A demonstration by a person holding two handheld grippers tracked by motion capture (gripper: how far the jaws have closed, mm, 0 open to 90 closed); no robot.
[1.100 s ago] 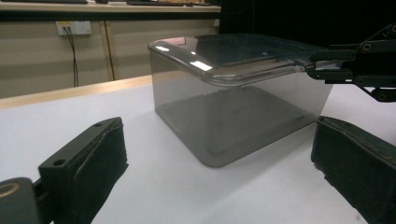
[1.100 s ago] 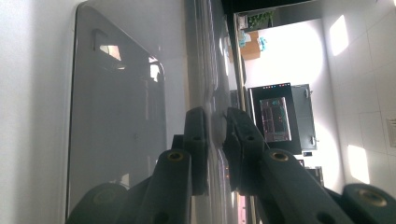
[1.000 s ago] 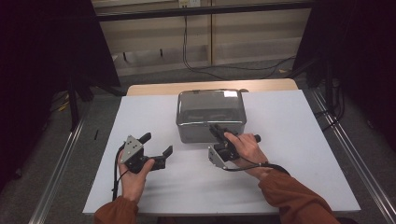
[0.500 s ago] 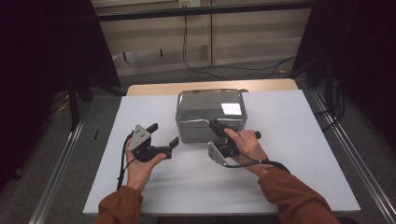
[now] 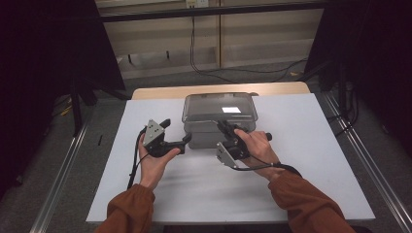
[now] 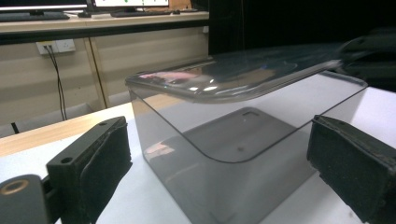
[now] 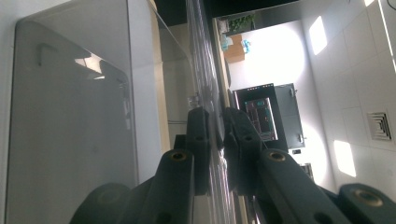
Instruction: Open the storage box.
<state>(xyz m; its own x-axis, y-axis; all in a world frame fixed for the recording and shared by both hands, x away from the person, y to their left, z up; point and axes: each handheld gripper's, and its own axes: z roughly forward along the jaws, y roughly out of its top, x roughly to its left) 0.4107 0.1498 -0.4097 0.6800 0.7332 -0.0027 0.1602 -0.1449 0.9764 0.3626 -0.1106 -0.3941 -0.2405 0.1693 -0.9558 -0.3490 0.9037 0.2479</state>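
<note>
A clear plastic box [image 5: 214, 138] stands mid-table with a clear lid [image 5: 218, 108] on top. My right gripper [image 5: 226, 129] is shut on the lid's near edge, and in the right gripper view its pads [image 7: 201, 140] pinch the thin lid [image 7: 204, 70] beside the box wall [image 7: 70, 130]. My left gripper [image 5: 176, 132] is open at the box's left front corner. In the left gripper view, its pads [image 6: 100, 158] stand wide on either side of the box [image 6: 233, 158]. The lid [image 6: 243, 77] sits tilted above the box rim.
The box rests on a white table top [image 5: 311, 145] with bare room on all sides. Metal rails [image 5: 369, 165] run along both sides of the table. Cables [image 5: 135, 165] trail from the grippers toward the person's orange sleeves [image 5: 311, 204].
My left gripper has moved right and forward to the box's left front corner. The right gripper has stayed on the lid's near edge, and the lid now sits tilted.
</note>
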